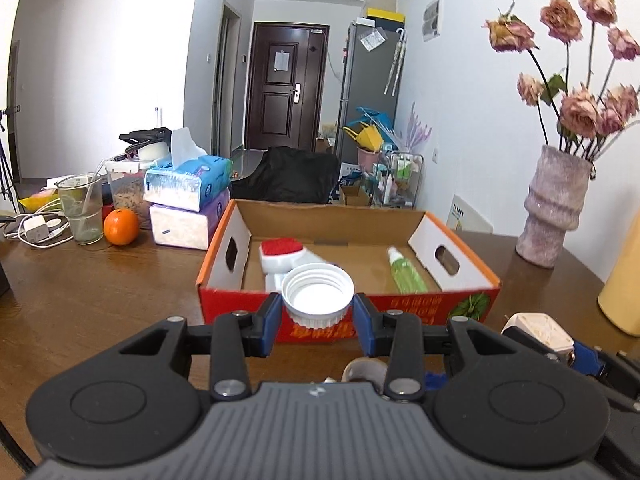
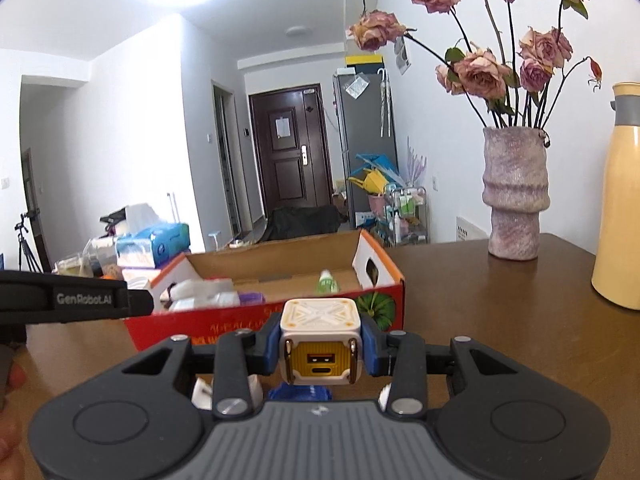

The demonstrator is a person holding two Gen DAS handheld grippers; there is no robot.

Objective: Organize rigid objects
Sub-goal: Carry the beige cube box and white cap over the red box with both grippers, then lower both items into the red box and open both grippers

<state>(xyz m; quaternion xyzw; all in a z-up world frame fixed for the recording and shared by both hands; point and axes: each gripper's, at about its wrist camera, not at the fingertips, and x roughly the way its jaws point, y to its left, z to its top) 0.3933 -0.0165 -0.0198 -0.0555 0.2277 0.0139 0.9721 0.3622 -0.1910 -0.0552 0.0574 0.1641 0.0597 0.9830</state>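
My left gripper (image 1: 318, 312) is shut on a white ribbed jar lid (image 1: 318, 298), held just above the near wall of a red and orange cardboard box (image 1: 256, 306). Inside the box lie a white brush with a red head (image 1: 280, 258) and a green spray bottle (image 1: 406, 274). My right gripper (image 2: 320, 346) is shut on a white and yellow cube charger (image 2: 320, 340), in front of the same box (image 2: 384, 280). That charger (image 1: 540, 332) also shows at the lower right of the left wrist view. The left gripper's body (image 2: 76, 298) reaches in from the left of the right wrist view.
A brown wooden table (image 1: 100, 280) holds tissue packs (image 1: 188, 184), an orange (image 1: 121, 227), a glass cup (image 1: 82, 208) and cables at the left. A pink vase of dried roses (image 2: 516, 196) and a yellow flask (image 2: 620, 200) stand at the right. Small items lie under the grippers.
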